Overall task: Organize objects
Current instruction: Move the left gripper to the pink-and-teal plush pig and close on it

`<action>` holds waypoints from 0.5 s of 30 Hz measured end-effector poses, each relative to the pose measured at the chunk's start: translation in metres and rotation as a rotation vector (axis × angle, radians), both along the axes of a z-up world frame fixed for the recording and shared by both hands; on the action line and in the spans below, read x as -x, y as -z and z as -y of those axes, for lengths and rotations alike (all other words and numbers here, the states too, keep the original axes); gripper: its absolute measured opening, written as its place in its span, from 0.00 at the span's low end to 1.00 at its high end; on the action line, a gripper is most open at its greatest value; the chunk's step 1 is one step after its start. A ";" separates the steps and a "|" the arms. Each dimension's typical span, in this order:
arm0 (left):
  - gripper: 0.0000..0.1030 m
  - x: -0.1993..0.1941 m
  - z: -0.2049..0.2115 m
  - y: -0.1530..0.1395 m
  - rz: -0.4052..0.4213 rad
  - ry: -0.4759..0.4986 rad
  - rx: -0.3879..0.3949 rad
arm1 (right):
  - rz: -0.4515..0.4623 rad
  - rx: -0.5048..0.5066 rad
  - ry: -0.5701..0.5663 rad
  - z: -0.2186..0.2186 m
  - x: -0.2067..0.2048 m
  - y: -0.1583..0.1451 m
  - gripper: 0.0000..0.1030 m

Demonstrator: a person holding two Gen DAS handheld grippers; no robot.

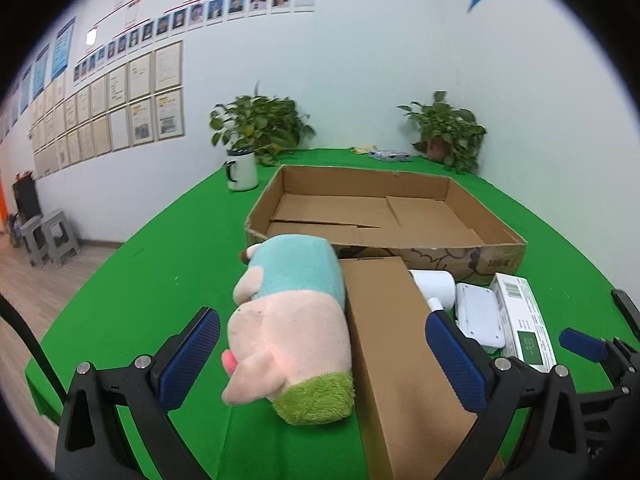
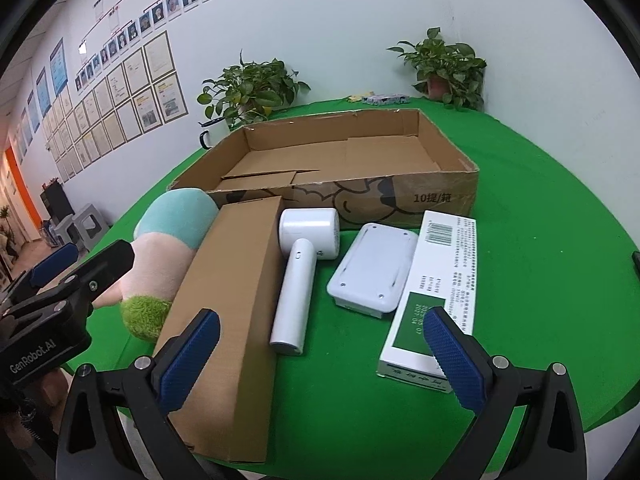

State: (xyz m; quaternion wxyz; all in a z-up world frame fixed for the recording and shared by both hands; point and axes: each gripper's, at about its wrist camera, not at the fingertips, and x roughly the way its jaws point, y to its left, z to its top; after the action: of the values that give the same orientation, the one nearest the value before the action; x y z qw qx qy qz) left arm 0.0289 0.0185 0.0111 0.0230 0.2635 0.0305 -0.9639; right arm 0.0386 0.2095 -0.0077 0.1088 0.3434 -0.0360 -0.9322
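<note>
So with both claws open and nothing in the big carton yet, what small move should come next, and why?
Probably ease the left claw forward and down around the plush toy. The toy already lies between its open fingers, unheld, and the open cardboard tray just behind it holds nothing. The right claw is open too, with nothing gripped.

A table covered in bright green cloth [image 2: 540, 216] is seen. On it are laid a wide, shallow, open brown cardboard tray [image 2: 440, 192], a pink, teal and green plush toy [image 1: 292, 320], a long closed brown cardboard box [image 2: 236, 280], a white handheld device with a round head [image 2: 300, 264], a flat white plastic unit [image 2: 372, 268] and a white and green printed carton [image 2: 436, 292]. At the far edge are set a white enamel mug [image 1: 242, 170] and two potted green plants [image 1: 260, 124].
</note>
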 end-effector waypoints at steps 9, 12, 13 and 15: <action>0.13 0.003 0.000 0.006 0.050 0.065 0.015 | -0.030 -0.069 0.049 0.000 -0.008 -0.009 0.32; 0.14 -0.001 0.002 0.004 0.022 0.084 -0.024 | -0.037 -0.024 0.049 -0.005 -0.007 -0.013 0.96; 0.37 -0.001 0.001 0.003 0.017 0.091 -0.023 | -0.046 0.000 0.040 -0.007 -0.007 -0.014 0.99; 0.98 -0.002 0.001 0.000 0.005 0.068 -0.030 | -0.031 -0.011 0.044 -0.006 -0.005 -0.013 0.99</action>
State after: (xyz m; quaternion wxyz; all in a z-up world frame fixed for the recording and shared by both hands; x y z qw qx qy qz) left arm 0.0308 0.0172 0.0109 -0.0138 0.2670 0.0356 -0.9629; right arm 0.0436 0.2152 0.0057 0.0869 0.3286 -0.0369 -0.9397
